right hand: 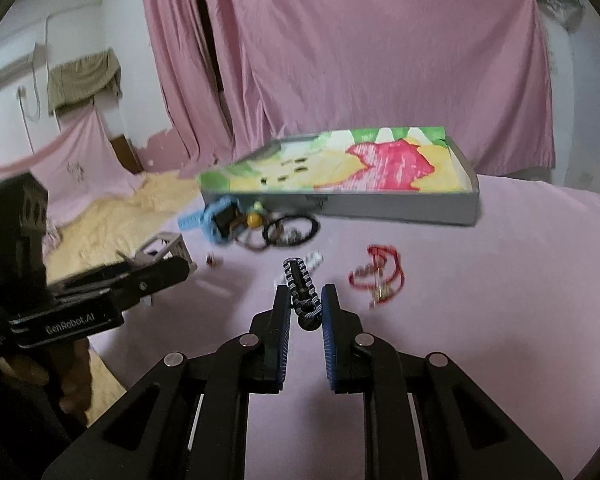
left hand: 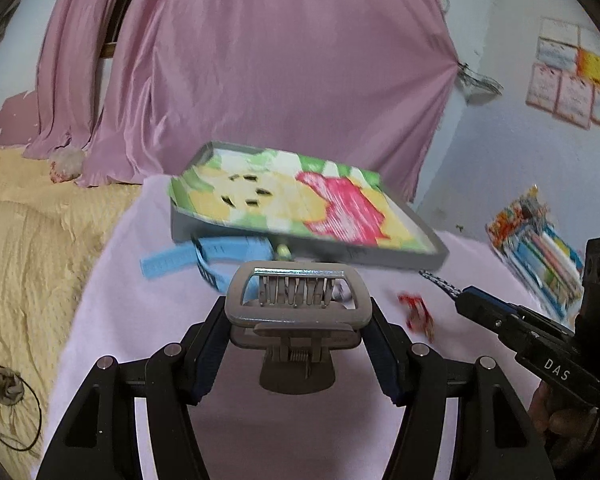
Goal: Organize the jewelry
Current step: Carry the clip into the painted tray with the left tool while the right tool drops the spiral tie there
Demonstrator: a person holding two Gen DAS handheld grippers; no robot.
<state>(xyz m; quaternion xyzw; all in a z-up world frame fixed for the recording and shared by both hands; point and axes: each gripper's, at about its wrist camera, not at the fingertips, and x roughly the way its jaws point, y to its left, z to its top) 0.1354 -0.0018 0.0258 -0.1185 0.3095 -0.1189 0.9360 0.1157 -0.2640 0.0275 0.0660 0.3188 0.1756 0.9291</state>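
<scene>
Two grippers are lifting pieces: left gripper (left hand: 300, 320) clamping a hair claw (left hand: 298, 300), right gripper (right hand: 305, 308) pinching a braided band (right hand: 302, 292); the tray (right hand: 380, 204) ahead is holding nothing yet, bangles (right hand: 288, 232) and red necklace (right hand: 376, 276) waiting.

pink curtain (left hand: 260, 60), wall cards (left hand: 572, 80), yellow blanket (left hand: 32, 232)

Both tools are matte black with angular, cut-out linkage arms. The left gripper (left hand: 300, 344) carries round silver pivot screws behind the jaws, two on each side, and dark blue ribbed pads (left hand: 204, 360) line the inner faces of its fingers. The right gripper (right hand: 305, 312) matches it — silver screw heads behind the jaws, blue ridged pads (right hand: 329, 344) inside. White lettering marks the bodies further back: "GenRobot.AI" on the left one's side, "DAS" on the right one's.
</scene>
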